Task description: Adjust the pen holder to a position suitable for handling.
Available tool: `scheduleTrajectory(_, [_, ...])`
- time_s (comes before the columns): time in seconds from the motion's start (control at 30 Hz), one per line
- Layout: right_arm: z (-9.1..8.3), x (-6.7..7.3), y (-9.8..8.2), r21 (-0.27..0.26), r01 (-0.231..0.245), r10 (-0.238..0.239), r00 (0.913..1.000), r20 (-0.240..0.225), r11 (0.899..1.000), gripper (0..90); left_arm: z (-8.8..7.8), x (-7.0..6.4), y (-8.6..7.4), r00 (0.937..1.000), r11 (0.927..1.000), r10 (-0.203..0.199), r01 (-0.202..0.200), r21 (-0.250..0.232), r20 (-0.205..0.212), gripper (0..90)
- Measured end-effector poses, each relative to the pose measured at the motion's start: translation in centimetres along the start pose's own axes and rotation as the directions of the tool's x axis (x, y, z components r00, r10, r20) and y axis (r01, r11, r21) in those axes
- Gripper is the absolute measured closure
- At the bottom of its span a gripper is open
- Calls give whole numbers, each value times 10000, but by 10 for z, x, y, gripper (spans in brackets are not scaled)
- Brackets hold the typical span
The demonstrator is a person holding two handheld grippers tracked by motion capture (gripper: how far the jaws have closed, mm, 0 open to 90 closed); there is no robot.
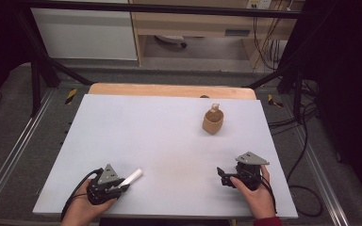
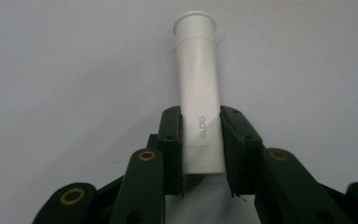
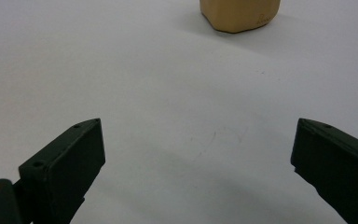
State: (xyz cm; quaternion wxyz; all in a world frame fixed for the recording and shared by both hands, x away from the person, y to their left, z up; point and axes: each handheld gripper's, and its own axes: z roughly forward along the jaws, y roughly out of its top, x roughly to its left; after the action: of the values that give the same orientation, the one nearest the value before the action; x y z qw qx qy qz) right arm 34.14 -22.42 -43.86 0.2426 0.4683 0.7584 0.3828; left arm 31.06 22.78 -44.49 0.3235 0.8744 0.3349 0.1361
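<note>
My left gripper point(image 2: 200, 154) has matt black plastic jaws clamping a smooth, satin white plastic tube point(image 2: 198, 93). The table point(image 1: 136, 136) looks matt pale grey; the tan cup point(image 1: 213, 121) looks matt.

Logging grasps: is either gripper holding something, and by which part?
The left gripper clamps the white tube near its plain end. The right gripper holds nothing.

The high view looks forward and down over the whole table point(image 1: 169, 141); both gripper views skim its top closely, the right sharing the cup point(image 3: 240, 14)
</note>
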Motion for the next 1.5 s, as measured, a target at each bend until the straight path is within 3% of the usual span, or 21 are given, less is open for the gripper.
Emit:
scheduleTrajectory(0.17, [1, 1, 0, 31, 34, -34, 10000, 16, 10000, 34, 0, 1, 2, 10000, 10000, -26, 25, 89, 78, 713])
scheduleTrajectory(0.4, [2, 6, 1, -109, 176, -174, 9998, 128, 9998, 38, -8, -2, 10, 9996, 9983, 286, -289, -514, -57, 715])
scheduleTrajectory(0.67, [2, 21, 8, -539, 1045, -1051, 9944, -75, 9931, 42, -24, -3, 33, 9962, 9889, 241, -115, -1482, 836, 715])
scheduleTrajectory(0.7, [4, 28, 11, -633, 1401, -1412, 9899, -127, 9881, 43, -25, -4, 38, 9959, 9885, 317, -187, -1499, 847, 715])
scheduleTrajectory(0.9, [9, 43, 19, -923, 2216, -2242, 9743, -198, 9708, 53, -15, 2, 70, 9930, 9871, 883, -767, -1402, 788, 715])
scheduleTrajectory(1.03, [14, 54, 21, -1027, 2778, -2831, 9582, -416, 9551, 51, -5, 8, 87, 9902, 9875, 1144, -1045, -1180, 804, 715])
scheduleTrajectory(1.2, [16, 63, 25, -1281, 3109, -3199, 9458, -563, 9418, 51, 8, 16, 103, 9879, 9904, 1167, -1081, -861, 1020, 715])
scheduleTrajectory(1.3, [19, 70, 25, -1276, 3321, -3422, 9373, -667, 9346, 51, 15, 19, 109, 9866, 9929, 927, -816, -861, 1341, 715])
scheduleTrajectory(1.43, [20, 78, 28, -1436, 3582, -3694, 9273, -608, 9226, 47, 22, 21, 116, 9866, 9940, 855, -749, -799, 1392, 715])
scheduleTrajectory(1.5, [20, 82, 30, -1518, 3888, -3986, 9162, -399, 9087, 51, 23, 22, 121, 9861, 9943, 860, -760, -747, 1420, 715])
